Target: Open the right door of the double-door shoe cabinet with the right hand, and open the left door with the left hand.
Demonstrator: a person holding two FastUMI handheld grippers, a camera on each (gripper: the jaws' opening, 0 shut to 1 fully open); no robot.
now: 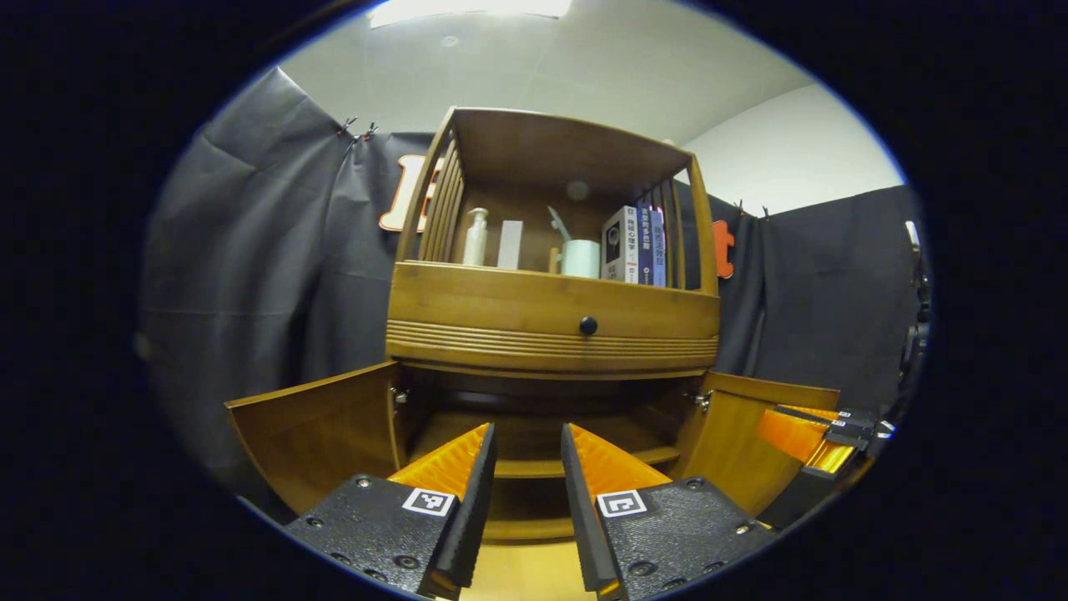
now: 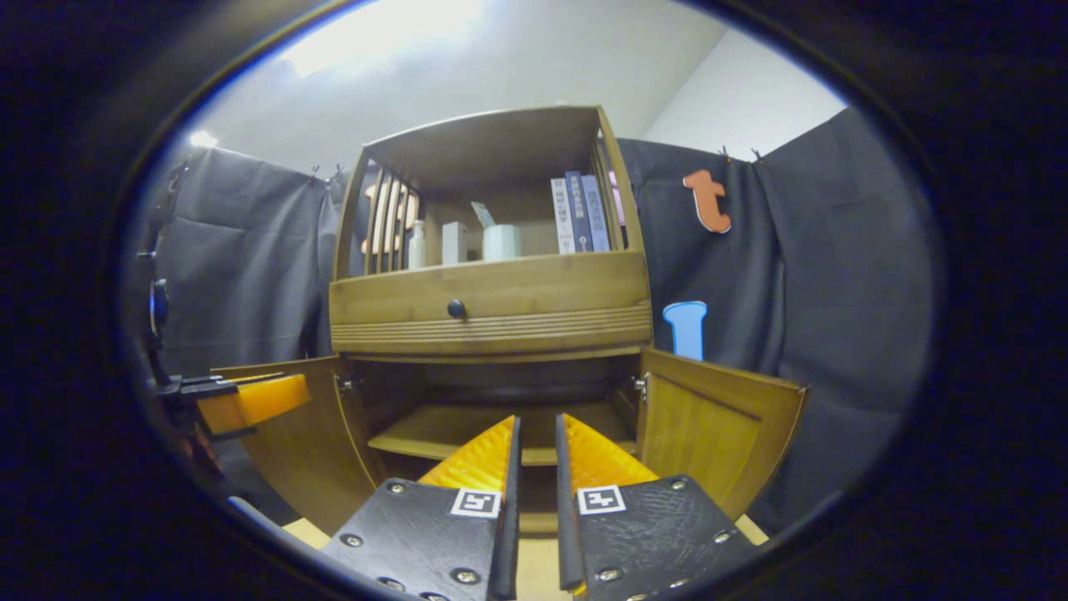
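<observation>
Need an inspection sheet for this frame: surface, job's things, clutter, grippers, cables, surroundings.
Surface: pale floor in front of the cabinet, bare where visible.
Job's things: cabinet; left door and right door both swung open; inner shelf looks bare.
Clutter: on the top shelf a bottle, a white box, a cup and books; drawer knob.
Grippers: left gripper open, holding nothing; right gripper with a narrow gap between its fingers, holding nothing. Both are clear of the doors.
Cables: nothing seen.
Surroundings: black cloth wall, white ceiling.
</observation>
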